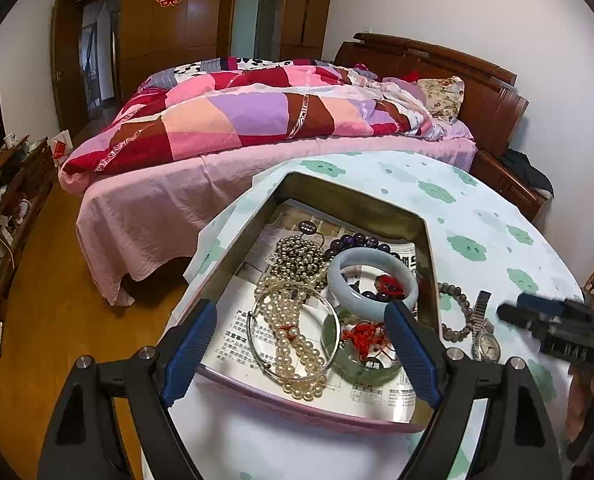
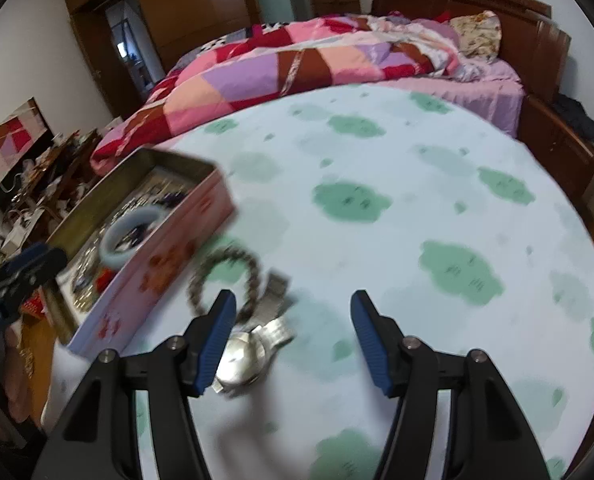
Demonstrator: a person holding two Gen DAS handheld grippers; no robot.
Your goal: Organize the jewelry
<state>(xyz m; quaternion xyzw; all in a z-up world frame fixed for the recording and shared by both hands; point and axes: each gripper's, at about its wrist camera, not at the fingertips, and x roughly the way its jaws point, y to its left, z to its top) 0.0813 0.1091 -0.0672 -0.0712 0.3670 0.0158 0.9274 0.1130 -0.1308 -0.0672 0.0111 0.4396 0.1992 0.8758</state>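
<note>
Two grippers are over a round table (image 2: 377, 152) with a white and green cloth. The left gripper (image 1: 297, 344) has its jaws wide apart and nothing is pressed between them. Between and just beyond its blue fingers (image 1: 191, 344) lies an open tin (image 1: 233, 248) lined with printed paper. Inside the tin, near the left finger, a pearl necklace (image 1: 297, 344) lies within a thin silver bangle (image 1: 253, 332). Close to the right finger there is a green bangle (image 1: 361, 372) with red thread, and beyond that finger's tip a pale blue bangle (image 1: 371, 280). Farther from the fingers lie a heap of small metallic beads (image 1: 297, 252) and some dark purple beads (image 1: 357, 242). The right gripper (image 2: 293, 336) is also open and holds nothing. A silver watch (image 2: 249, 354) lies on the cloth beside its left finger, partly hidden by it; I cannot tell if they touch. A grey bead bracelet (image 2: 225, 276) lies on the cloth just beyond that finger's tip, between the watch and the pink wall of the tin. Between the two fingers is only cloth. This view is blurred. Behind the table stands a bed (image 1: 233, 120) with a patchwork quilt.
</note>
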